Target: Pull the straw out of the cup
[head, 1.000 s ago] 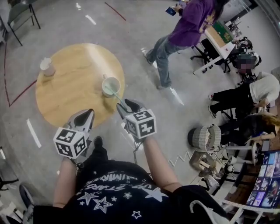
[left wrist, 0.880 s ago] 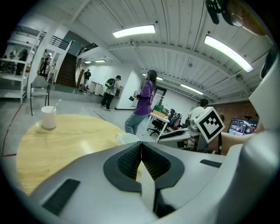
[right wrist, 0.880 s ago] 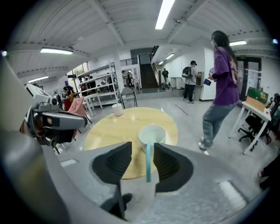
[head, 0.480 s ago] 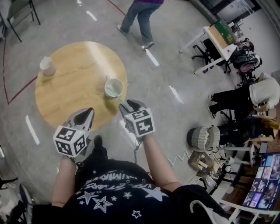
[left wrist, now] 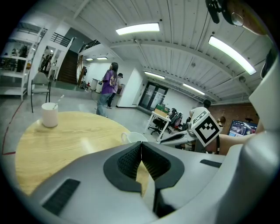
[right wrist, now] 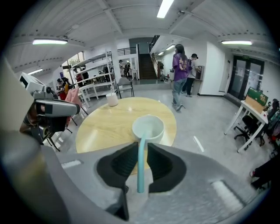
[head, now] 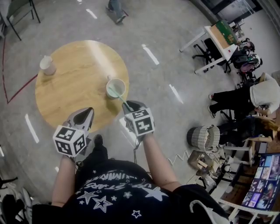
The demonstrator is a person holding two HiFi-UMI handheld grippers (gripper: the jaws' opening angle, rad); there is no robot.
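Observation:
A pale green cup (head: 116, 88) stands near the right edge of the round wooden table (head: 74, 83), with a light blue straw (head: 119, 97) leaning out of it toward me. My right gripper (head: 130, 106) sits at the straw's free end. In the right gripper view the straw (right wrist: 141, 162) runs between the dark pads (right wrist: 124, 162) up to the cup (right wrist: 148, 128). The jaws are closing on it, with a thin gap still showing on one side. My left gripper (head: 85, 114) hovers over the table's near edge, shut with nothing in it (left wrist: 141, 146).
A second white cup (head: 47, 65) with a straw stands at the table's far left. Seated people, desks and a wicker basket (head: 204, 136) fill the right side of the room. A chair (head: 19, 13) stands at the far left.
The person in purple walked away and almost out of the head view at the top. My right gripper sank a little at the straw's end. The left gripper barely shifted.

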